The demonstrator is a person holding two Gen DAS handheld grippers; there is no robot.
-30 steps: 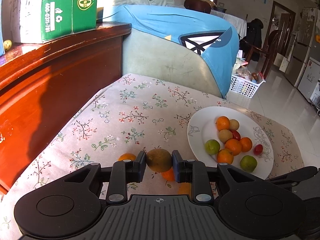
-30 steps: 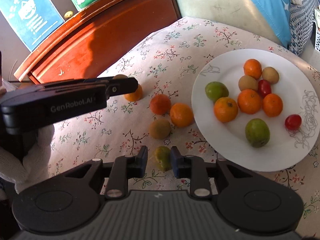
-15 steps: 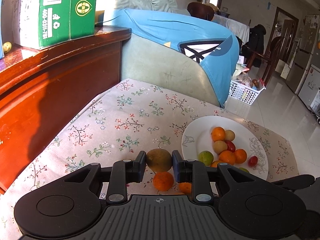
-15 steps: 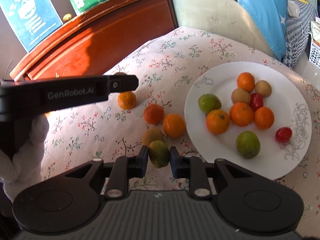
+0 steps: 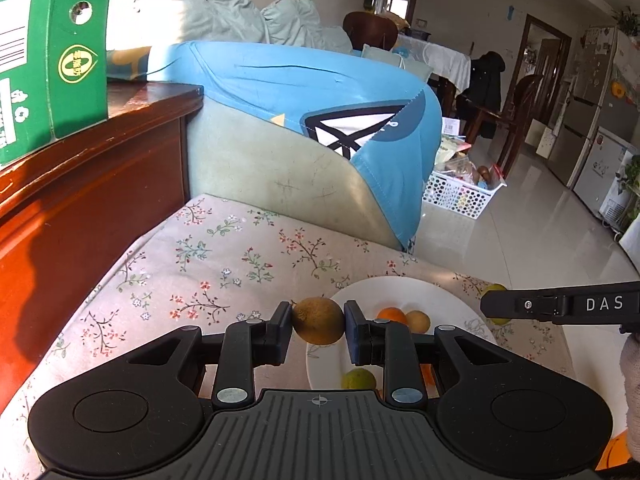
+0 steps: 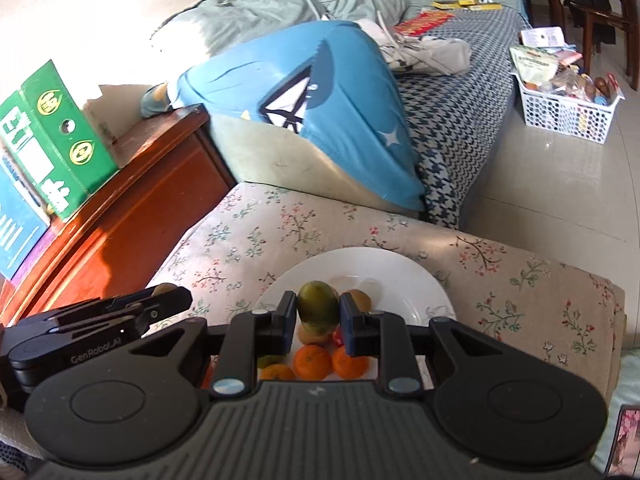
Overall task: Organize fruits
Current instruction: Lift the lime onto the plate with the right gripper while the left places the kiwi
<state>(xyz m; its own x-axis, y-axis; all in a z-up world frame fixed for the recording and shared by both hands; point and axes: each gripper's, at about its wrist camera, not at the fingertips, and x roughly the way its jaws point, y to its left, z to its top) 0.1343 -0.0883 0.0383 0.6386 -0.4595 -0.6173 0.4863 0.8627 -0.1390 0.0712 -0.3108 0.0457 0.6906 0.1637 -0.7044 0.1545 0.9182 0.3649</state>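
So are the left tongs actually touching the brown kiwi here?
Touching. The left wrist view shows the left tongs closed on the kiwi, both pads pressed against its sides with no gap, holding it above the white plate.

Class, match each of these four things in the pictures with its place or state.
Things:
1. brown kiwi
2. green fruit
3. green box
4. white basket

Places or states:
A. stands on the wooden cabinet
B. gripped in the right claw
C. sits on the tiled floor
D. gripped in the left claw

Pairs: 1-D, 2-B, 3-A, 4-C
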